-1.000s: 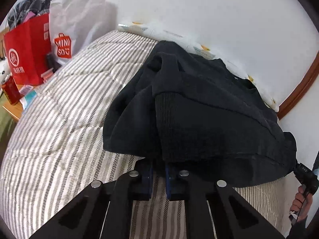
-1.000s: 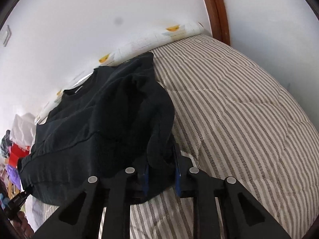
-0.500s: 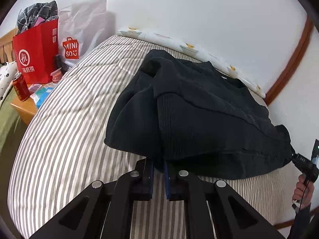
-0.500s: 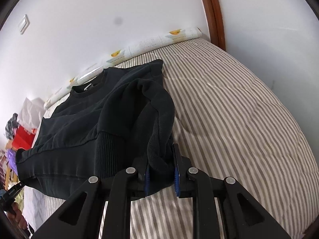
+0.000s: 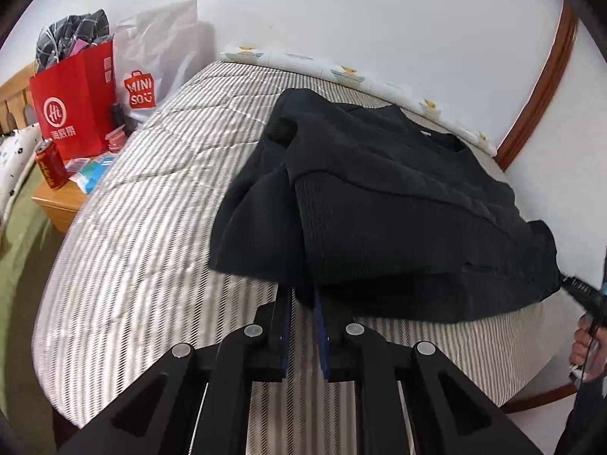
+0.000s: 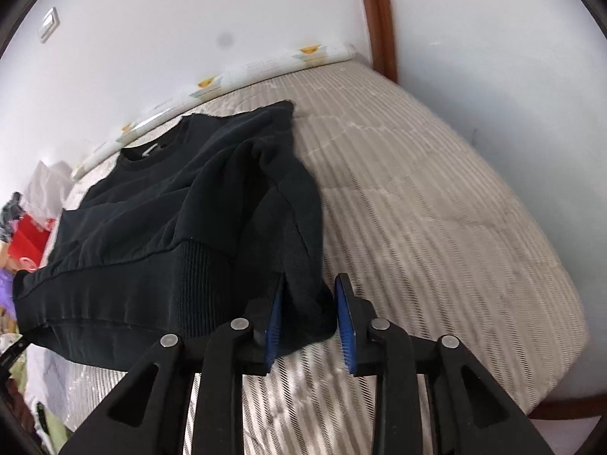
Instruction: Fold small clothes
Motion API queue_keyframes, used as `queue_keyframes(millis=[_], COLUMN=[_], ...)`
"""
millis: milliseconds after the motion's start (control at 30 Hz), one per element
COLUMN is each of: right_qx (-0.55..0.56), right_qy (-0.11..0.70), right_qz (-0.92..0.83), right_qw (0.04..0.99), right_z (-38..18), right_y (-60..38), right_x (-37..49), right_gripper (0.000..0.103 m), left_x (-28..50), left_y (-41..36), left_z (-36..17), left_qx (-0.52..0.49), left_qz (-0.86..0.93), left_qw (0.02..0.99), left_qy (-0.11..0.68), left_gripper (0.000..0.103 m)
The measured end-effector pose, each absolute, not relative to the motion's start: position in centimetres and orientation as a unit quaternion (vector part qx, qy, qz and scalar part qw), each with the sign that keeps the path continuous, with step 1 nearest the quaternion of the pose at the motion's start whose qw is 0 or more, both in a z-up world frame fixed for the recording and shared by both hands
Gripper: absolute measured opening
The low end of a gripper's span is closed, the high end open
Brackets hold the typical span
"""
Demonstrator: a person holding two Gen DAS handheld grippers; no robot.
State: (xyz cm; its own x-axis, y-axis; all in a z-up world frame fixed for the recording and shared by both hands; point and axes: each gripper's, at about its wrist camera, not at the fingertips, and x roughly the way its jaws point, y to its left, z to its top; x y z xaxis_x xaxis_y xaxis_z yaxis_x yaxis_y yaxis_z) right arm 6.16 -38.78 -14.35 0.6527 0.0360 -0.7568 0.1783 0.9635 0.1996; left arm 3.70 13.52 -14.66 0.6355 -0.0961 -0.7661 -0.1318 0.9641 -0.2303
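Note:
A black sweater (image 5: 379, 197) lies on the striped bedcover (image 5: 132, 227), its sleeves folded in over the body and its neck toward the wall. My left gripper (image 5: 303, 295) has the near hem corner between its tips. Its jaws are opening, and the cloth still fills the narrow gap. In the right wrist view the same sweater (image 6: 170, 208) spreads to the left. My right gripper (image 6: 309, 292) is opening too. The other hem corner hangs between its blue pads (image 6: 343, 314), and a sliver of bedcover shows beside the right pad.
A red paper bag (image 5: 72, 110), a white MINISO bag (image 5: 151, 64) and a red can (image 5: 49, 165) stand on a wooden bedside table (image 5: 60, 201) at the left. A person's hand (image 5: 584, 345) shows at the right edge. A patterned roll (image 6: 265, 68) lines the wall.
Both grippers have drawn back toward the near side of the bed, and the sweater came with them. The right jaws have spread wider. The left jaws have parted slightly.

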Motion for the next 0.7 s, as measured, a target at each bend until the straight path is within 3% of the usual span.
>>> queue_keyframes(millis=[100, 200, 400, 533, 600, 700], right_qx=[0.122, 0.106, 0.092, 0.099, 0.098, 0.083], right_qy=[0.385, 0.366, 0.39, 0.41, 0.409, 0.398], right_qz=[-0.036, -0.007, 0.028, 0.028, 0.021, 0.015], right_qw=[0.914, 0.924, 0.916, 0.906, 0.907, 0.913], right_z=[-12.3, -10.8, -12.5, -14.5, -14.9, -14.3], right_y=[-38.5, -37.0, -34.0, -33.1, -32.9, -32.6], right_x=[4.9, 4.4, 7.0, 8.7, 9.1, 9.4], right_gripper=[0.034, 0.047, 0.048, 0.048, 0.043, 0.02], left_x=[2.3, 1.7, 3.4, 5.4, 6.6, 8.1], left_y=[13.9, 13.9, 13.1, 13.3, 13.6, 14.1], left_z=[-13.5, -12.1, -11.6, -13.2, -14.0, -15.2], left_qx=[-0.125, -0.12, -0.123, -0.145, -0.159, -0.185], left_qz=[0.013, 0.009, -0.016, -0.031, -0.036, -0.044], left_qw=[0.907, 0.916, 0.918, 0.903, 0.895, 0.883], left_qy=[0.402, 0.383, 0.377, 0.403, 0.415, 0.428], left_gripper=[0.015, 0.019, 0.032, 0.032, 0.032, 0.029])
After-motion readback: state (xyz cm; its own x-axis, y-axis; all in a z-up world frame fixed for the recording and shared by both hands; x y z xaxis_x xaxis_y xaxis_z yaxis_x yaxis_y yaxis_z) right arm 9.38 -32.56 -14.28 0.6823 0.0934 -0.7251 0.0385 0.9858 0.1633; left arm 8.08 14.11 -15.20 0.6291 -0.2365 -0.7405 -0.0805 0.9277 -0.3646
